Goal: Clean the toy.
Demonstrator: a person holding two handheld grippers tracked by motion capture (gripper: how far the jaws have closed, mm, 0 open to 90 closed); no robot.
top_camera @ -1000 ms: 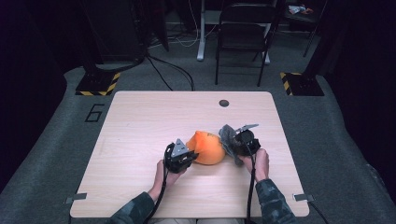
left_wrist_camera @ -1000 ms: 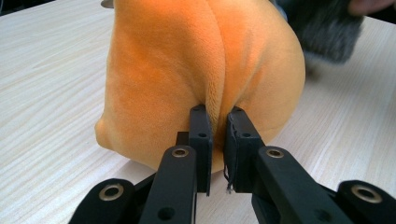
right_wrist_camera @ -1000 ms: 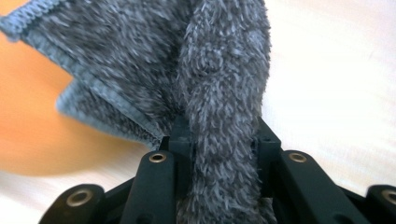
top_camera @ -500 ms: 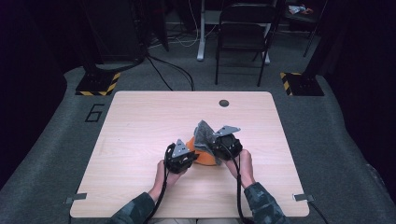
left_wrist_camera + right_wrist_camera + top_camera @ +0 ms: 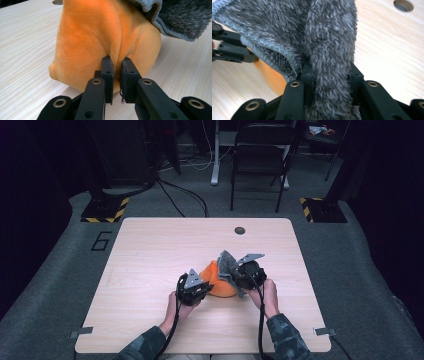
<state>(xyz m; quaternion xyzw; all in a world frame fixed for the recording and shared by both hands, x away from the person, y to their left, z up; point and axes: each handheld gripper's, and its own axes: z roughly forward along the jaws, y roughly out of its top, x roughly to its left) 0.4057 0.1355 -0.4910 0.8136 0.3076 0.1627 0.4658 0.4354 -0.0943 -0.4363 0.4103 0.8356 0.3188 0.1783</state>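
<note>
An orange plush ball (image 5: 218, 281) rests near the middle of the wooden table (image 5: 150, 255). My left gripper (image 5: 197, 287) sits at its left side, shut on a pinched fold of the orange plush (image 5: 105, 37). My left gripper (image 5: 116, 68) has its jaws nearly together around that fold. A fuzzy grey cloth (image 5: 227, 266) is draped over the ball's right side. My right gripper (image 5: 239, 272) is shut on the grey cloth (image 5: 329, 45), a thick bunch of it standing between the jaws of my right gripper (image 5: 329, 82).
A round grommet hole (image 5: 240, 230) lies in the table near its far edge. A black folding chair (image 5: 260, 155) and cables stand on the floor beyond the table. Bare table spreads to the left and far side.
My right gripper has moved left with the grey cloth, drawing it over the orange ball's right side. The left gripper has held its place on the ball.
</note>
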